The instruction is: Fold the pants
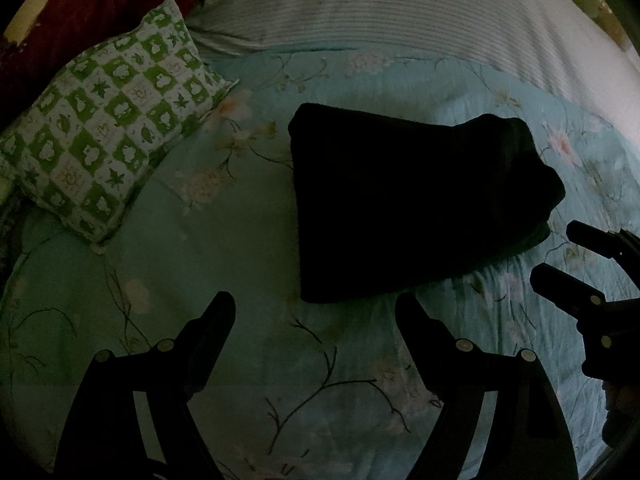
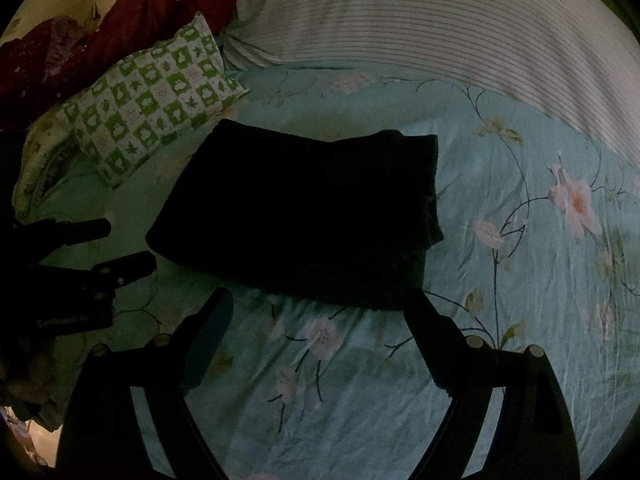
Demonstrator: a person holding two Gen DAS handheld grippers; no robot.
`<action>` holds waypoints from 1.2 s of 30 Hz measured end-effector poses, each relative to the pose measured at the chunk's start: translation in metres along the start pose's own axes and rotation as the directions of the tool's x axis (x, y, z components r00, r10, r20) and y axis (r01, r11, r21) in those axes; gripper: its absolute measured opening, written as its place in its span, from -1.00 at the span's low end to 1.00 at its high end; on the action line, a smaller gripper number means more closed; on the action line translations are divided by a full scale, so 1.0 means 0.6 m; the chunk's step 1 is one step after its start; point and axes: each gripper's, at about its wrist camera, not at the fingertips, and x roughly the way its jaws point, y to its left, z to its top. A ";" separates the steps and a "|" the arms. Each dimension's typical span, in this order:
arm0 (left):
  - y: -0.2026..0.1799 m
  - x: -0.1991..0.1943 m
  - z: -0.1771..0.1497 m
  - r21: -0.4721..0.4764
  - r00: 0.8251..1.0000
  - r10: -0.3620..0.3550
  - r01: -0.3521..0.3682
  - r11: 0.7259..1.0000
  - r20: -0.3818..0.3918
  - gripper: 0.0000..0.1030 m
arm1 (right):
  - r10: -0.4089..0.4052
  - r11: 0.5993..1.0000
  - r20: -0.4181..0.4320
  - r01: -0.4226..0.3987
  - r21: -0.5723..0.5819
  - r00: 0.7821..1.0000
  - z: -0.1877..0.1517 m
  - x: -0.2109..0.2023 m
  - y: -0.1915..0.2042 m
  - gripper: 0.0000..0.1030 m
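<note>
Black folded pants [image 1: 416, 200] on floral bedsheet [image 1: 248, 272], left tool [image 1: 316, 308] and right tool [image 2: 320, 304] both spread wide, empty.

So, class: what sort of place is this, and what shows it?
Probably a bedroom: the folded black pants lie on a light-blue floral bedsheet, beside a green-and-white checked pillow and a striped white blanket.

One folded black fabric pair of pants [image 1: 416, 200] is lying on one light-blue floral bedsheet [image 1: 248, 360]. One green-and-white checkered pillow [image 1: 108, 136], one white striped cushion [image 1: 380, 4] and one dark red quilted blanket [image 2: 120, 28] are sitting beyond. Two black two-finger grippers, the left gripper [image 1: 316, 312] and the right gripper [image 2: 320, 308], are hovering with fingers apart.
</note>
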 end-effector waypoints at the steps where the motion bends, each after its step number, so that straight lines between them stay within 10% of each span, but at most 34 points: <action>1: 0.000 0.000 0.000 0.000 1.000 0.000 0.000 1.000 0.000 0.61 | -0.001 1.000 0.001 0.001 0.001 1.000 0.000 0.000 0.001 0.69; 36: 0.002 0.005 0.008 0.008 1.000 -0.005 0.005 1.000 -0.011 0.63 | 0.001 1.000 0.001 -0.001 0.014 1.000 0.007 0.000 -0.008 0.69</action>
